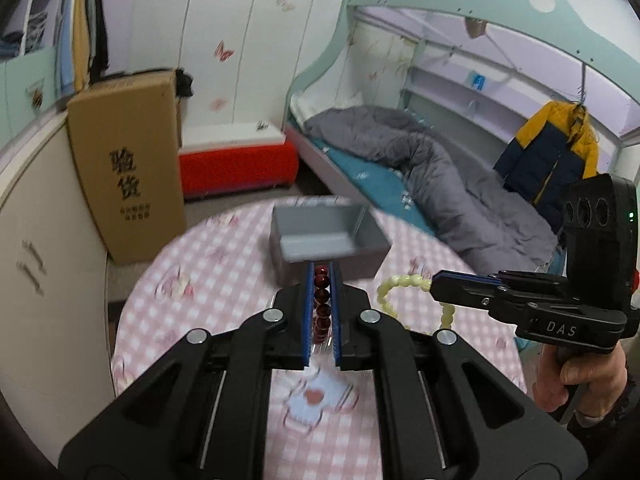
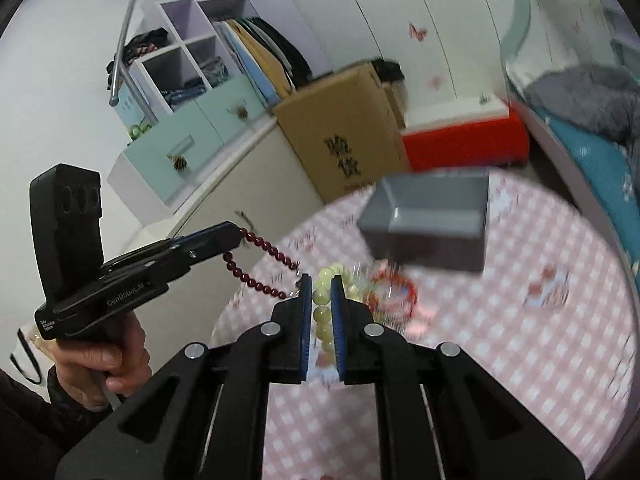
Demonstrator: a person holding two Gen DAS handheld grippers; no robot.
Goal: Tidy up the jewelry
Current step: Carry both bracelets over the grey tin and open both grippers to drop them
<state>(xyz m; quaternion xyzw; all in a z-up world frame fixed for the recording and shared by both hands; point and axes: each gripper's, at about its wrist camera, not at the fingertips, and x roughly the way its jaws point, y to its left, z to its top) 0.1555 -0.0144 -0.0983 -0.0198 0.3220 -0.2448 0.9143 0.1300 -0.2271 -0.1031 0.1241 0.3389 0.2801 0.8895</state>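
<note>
Dark red bead bracelet (image 1: 322, 304) is pinched in the left gripper (image 1: 322, 280), pale yellow-green bracelet (image 2: 322, 312) clamped in the right gripper (image 2: 321, 280), both above the pink checked tabletop (image 2: 500, 340); grey box (image 1: 328, 240) sits near its far edge, red bangle (image 2: 396, 292) in between.

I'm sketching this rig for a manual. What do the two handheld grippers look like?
Both are matte black with pistol handles. The left gripper and right gripper have blue-lined fingers, silver pivot bolts and upright blocks with three round holes. White lettering marks their sides. Dark sleeves.
</note>
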